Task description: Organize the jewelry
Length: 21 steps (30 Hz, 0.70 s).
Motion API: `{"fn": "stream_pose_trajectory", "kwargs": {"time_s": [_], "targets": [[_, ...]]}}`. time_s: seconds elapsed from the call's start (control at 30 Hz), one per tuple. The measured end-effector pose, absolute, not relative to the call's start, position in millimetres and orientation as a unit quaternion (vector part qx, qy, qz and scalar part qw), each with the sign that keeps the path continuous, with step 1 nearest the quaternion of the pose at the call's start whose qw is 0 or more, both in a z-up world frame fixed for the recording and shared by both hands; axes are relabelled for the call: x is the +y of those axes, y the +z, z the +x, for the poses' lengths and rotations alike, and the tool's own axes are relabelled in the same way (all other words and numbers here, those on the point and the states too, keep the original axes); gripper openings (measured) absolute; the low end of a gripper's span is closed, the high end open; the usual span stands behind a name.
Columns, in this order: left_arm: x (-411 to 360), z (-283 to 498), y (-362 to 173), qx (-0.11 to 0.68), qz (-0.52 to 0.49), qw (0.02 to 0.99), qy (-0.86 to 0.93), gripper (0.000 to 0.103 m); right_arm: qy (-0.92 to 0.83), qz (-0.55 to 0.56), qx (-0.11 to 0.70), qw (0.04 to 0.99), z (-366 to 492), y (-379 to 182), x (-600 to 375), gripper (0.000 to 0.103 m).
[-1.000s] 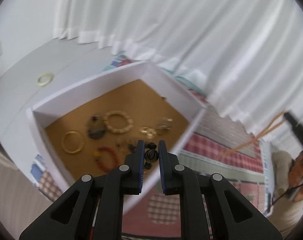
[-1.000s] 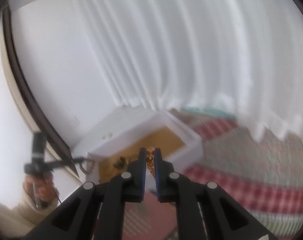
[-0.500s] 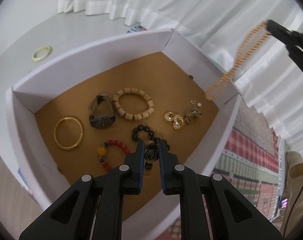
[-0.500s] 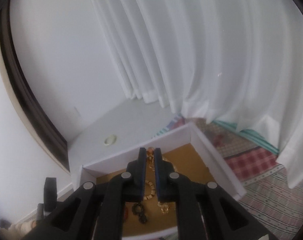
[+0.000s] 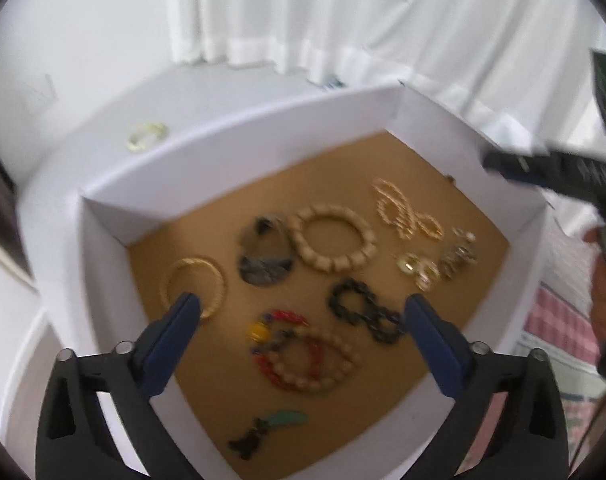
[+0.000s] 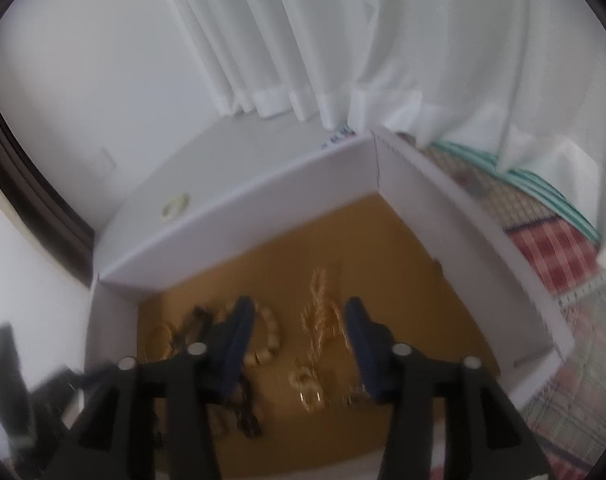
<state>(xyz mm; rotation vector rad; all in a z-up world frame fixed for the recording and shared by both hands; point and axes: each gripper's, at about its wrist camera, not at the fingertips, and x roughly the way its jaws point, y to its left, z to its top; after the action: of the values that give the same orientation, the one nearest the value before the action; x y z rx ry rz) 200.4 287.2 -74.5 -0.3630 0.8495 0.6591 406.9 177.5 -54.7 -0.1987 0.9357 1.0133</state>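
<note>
White box (image 5: 239, 152), brown floor; curtain (image 5: 383, 20) behind.

Blurred gold chain (image 6: 321, 312); earrings (image 5: 419, 270) too blurred to count.

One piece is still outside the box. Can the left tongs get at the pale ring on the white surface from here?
Probably not directly: the pale ring lies beyond the box's far wall, while the opening left tongs hang empty over the box floor. They would need to clear that wall first.

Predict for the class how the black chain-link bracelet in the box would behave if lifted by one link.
The black chain-link bracelet lies in a loose, kinked curve, so it would probably hang limp. Its separate links would likely swing. It looks light, though the blur hides its material.
</note>
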Motion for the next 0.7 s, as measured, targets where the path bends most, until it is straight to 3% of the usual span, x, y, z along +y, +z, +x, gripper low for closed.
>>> {"fn": "stream_pose_trajectory", "kwargs": {"time_s": [0.17, 0.57, 0.7], "targets": [[284.6, 192.6, -69.6, 0.399, -0.172, 0.832, 0.345, 0.102, 0.455, -0.143, 0.413, 0.776, 367.5, -56.0, 155.7, 0.068], [276.6, 175.9, -53.9, 0.422, -0.178, 0.803, 0.381, 0.102, 0.459, -0.214, 0.405, 0.761, 304.6, -58.0, 148.3, 0.070], [277.6, 171.4, -46.5, 0.422, -0.181, 0.800, 0.388, 0.102, 0.453, -0.218, 0.399, 0.767, 298.4, -50.2, 151.0, 0.075]]}}
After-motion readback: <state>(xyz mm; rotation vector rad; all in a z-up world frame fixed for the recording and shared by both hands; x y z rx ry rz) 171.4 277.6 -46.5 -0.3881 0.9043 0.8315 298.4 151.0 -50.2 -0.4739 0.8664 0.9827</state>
